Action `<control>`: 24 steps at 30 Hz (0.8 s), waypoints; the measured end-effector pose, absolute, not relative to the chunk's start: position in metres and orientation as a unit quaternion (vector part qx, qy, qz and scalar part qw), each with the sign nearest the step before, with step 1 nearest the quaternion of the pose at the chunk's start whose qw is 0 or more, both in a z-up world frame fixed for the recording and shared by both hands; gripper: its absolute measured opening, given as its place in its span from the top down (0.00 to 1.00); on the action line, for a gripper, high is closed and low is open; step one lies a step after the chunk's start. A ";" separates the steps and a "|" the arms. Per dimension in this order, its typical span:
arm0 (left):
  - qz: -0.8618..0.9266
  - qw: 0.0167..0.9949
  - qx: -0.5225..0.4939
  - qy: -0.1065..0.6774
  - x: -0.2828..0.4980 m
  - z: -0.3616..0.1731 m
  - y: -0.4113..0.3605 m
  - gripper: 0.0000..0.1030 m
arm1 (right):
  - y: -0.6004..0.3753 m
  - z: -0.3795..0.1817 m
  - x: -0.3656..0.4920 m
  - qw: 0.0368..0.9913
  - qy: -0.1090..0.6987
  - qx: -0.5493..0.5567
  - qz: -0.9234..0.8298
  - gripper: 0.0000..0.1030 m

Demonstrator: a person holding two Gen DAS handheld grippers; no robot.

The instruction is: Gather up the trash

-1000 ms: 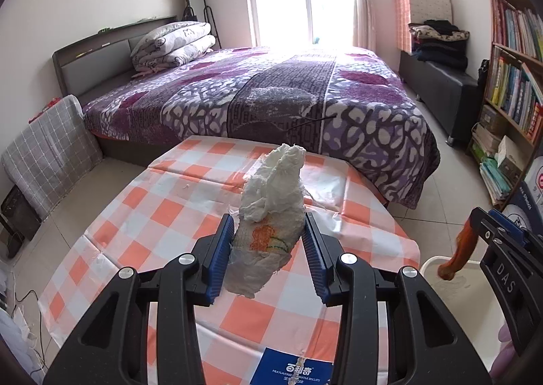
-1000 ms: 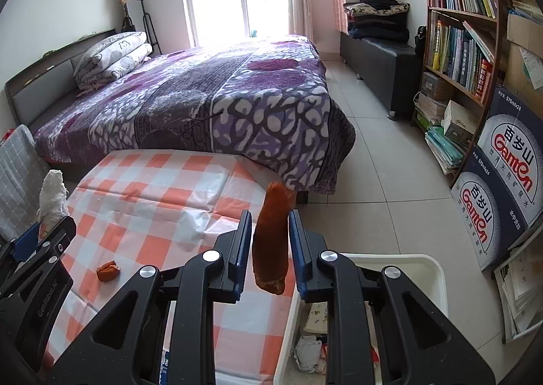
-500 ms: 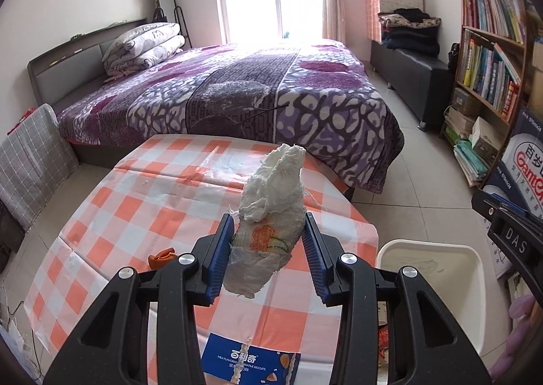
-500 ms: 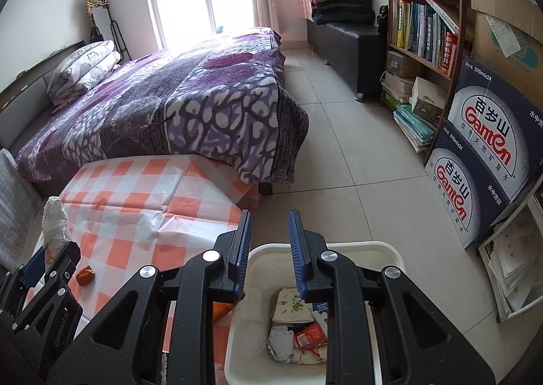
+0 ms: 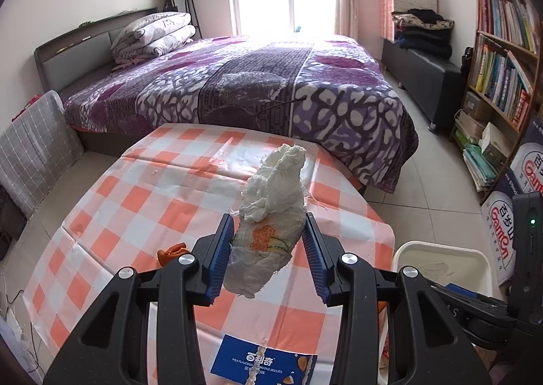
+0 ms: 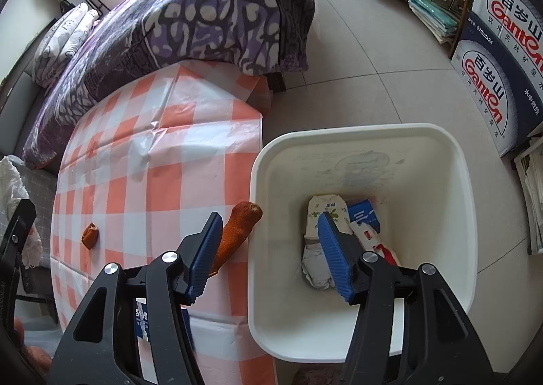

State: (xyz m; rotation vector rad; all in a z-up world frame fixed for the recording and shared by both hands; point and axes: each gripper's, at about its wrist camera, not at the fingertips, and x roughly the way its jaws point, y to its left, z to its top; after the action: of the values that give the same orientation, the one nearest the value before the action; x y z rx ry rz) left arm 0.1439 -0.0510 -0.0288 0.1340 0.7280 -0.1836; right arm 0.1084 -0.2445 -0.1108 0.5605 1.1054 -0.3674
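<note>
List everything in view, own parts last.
Tissue wad: one, white, in left gripper.
Strip: one, orange, between right gripper's jaws, against one pad.
Scrap: one, orange, on table.
Biscuit wrapper: one, blue, table's near edge.
Table: one, orange-white checked, beside bed.
Bin: one, white, beside table, holding wrappers.
Bed: one, purple patterned, behind table.
Water boxes: two, blue-white, by bookshelf.
Left gripper: one, black, jaws shut on tissue wad.
Right gripper: one, black, jaws opening over bin rim.
</note>
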 end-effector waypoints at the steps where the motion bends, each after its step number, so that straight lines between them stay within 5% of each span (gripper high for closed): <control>1: -0.088 0.927 0.063 0.358 0.146 -0.030 -0.047 0.59 | -0.238 -0.115 0.111 0.796 0.521 0.258 -0.172 0.46; 18: -0.067 0.923 0.034 0.377 0.163 -0.040 0.002 0.59 | -0.174 -0.140 0.141 0.790 0.565 0.140 -0.191 0.51; 22: -0.061 0.923 0.024 0.379 0.167 -0.039 0.012 0.59 | -0.171 -0.151 0.144 0.781 0.581 0.119 -0.194 0.77; 24: -0.059 0.923 0.020 0.379 0.168 -0.039 0.017 0.59 | -0.170 -0.149 0.144 0.787 0.575 0.113 -0.193 0.78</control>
State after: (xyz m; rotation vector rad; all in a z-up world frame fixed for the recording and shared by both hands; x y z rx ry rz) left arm 0.1683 0.0167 -0.0385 0.0402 0.7786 -0.1208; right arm 0.1444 -0.1700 -0.1486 0.2433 1.2400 -0.4166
